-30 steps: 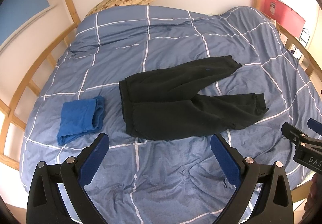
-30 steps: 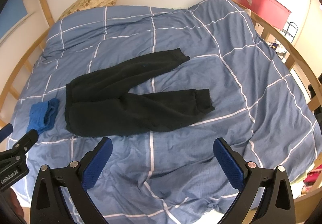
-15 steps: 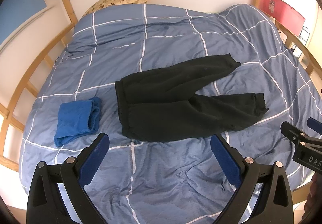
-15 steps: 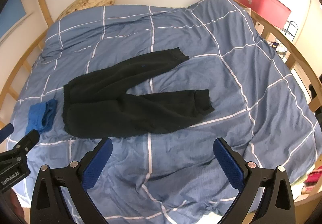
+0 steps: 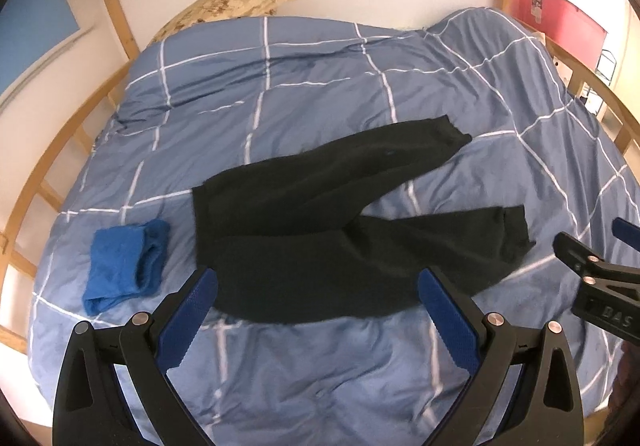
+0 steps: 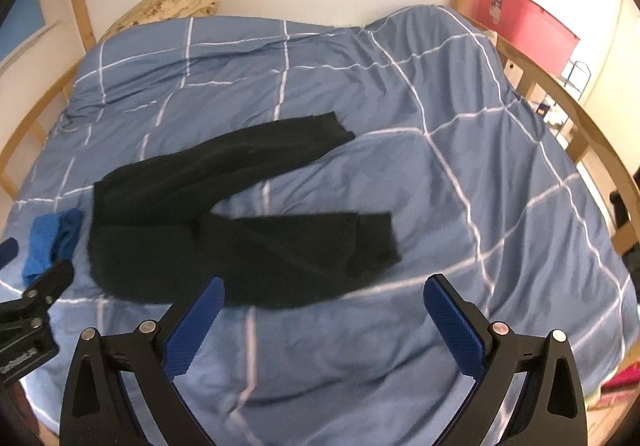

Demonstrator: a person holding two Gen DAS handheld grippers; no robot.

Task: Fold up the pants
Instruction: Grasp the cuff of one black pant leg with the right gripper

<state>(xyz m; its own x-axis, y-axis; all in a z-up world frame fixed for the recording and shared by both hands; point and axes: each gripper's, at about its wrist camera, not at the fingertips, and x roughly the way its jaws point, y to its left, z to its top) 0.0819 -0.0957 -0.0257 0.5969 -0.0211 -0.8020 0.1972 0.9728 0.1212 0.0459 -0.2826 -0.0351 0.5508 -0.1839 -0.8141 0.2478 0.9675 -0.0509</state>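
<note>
- The bed (image 5: 320, 386) had a pale wooden frame and was covered by a blue duvet (image 5: 312, 93) with white grid lines, rumpled near the front edge;
- black pants (image 5: 304, 230) lay spread flat on it, legs parted;
- a folded blue cloth (image 5: 120, 266) lay just beside the waistband;
- a mottled tan pillow (image 5: 232, 1) sat at the head.

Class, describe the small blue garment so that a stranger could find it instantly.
Start at the blue checked duvet covering the bed. Left of the black pants' waistband lies a folded bright blue garment, far smaller and more vivid than anything nearby.
</note>
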